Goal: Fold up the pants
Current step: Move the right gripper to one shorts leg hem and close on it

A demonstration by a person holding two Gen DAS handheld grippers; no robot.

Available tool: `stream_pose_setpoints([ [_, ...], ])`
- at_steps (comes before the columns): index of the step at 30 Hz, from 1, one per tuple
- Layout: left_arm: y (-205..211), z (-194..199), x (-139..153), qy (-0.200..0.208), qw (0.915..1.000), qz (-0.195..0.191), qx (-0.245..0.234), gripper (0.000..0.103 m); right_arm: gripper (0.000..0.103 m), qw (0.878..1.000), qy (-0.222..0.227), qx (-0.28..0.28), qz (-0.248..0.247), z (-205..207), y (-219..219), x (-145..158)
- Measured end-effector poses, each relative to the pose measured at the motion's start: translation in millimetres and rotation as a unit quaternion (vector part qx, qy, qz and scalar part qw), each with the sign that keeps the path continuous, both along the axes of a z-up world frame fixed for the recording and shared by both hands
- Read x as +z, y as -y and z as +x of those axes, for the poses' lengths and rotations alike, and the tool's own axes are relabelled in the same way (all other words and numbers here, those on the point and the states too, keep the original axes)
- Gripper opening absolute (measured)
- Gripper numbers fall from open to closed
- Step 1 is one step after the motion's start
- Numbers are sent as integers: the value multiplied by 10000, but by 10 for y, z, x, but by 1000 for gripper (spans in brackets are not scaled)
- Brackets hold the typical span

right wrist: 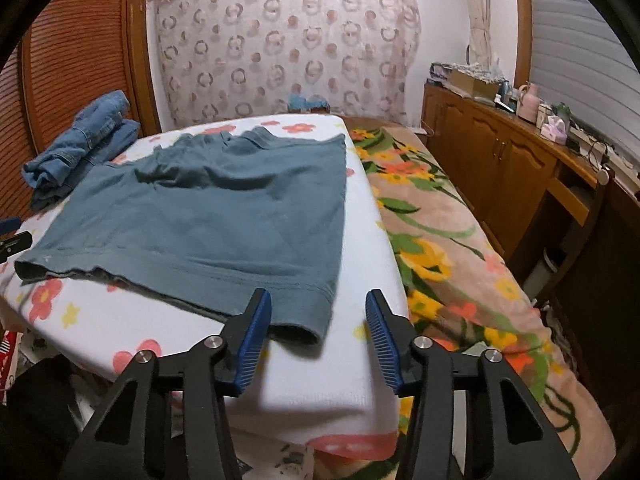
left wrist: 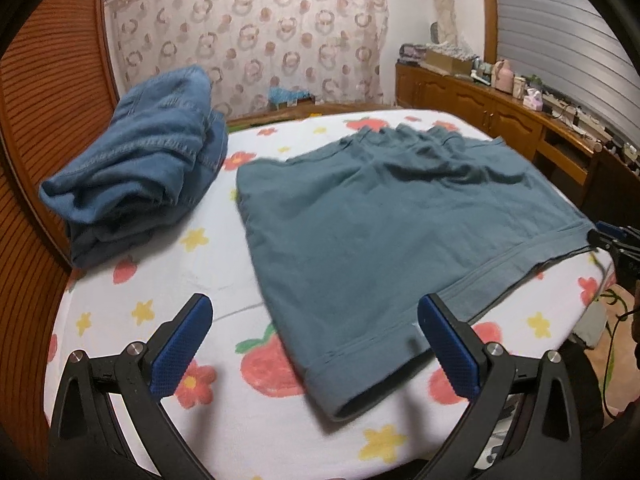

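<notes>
The teal pants (left wrist: pixel 384 216) lie flat on a white pad with strawberries and flowers (left wrist: pixel 224 412), legs toward the camera, waistband at the far end. The left gripper (left wrist: pixel 316 344) hangs over the near left hem corner with its jaws wide apart and nothing between them. The right gripper (right wrist: pixel 318 332) stands at the near right hem corner (right wrist: pixel 308 316), jaws partly apart around it; the pads do not look pressed on the cloth, though motion blur here makes that hard to judge.

The main risk is an uneven pinch: each hem is a doubled tube, so a shallow bite may catch only the top layer, and the fold would drag the lower layer askew. The slack pad cover could also be caught along with the cloth.

Room is tight on the right. The pants' right edge runs close to the pad's edge (right wrist: pixel 384 240), beyond which a flowered blanket (right wrist: pixel 460 240) lies lower; cloth pulled sideways could slide off. On the left, a pile of folded jeans (left wrist: pixel 140 168) sits near the pants but apart. The far end of the pad, past the waistband, is short.
</notes>
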State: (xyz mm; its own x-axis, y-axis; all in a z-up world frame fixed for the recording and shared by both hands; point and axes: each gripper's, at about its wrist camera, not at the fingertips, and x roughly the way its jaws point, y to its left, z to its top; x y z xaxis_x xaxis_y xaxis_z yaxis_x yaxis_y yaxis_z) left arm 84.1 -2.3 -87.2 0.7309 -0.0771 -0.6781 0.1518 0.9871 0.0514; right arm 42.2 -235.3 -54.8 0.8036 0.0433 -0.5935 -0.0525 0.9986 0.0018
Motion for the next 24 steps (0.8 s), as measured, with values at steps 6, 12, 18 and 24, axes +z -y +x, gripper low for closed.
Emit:
stream_pose_setpoints([
  [6, -138, 68, -119, -154, 9995, 98, 260, 103, 29, 9999, -85, 112, 14, -50, -167, 196],
  [12, -227, 69, -203, -249, 9991, 79, 348, 103, 16, 9997, -62, 225, 70, -109, -301, 442],
  [18, -301, 73, -282, -348, 9985, -25, 421, 103, 9, 9986, 251, 425, 178, -111, -203, 544],
  [24, -322, 52, -296, -330, 9984, -98, 448, 103, 9, 9955, 448, 824, 108, -2, -399, 688],
])
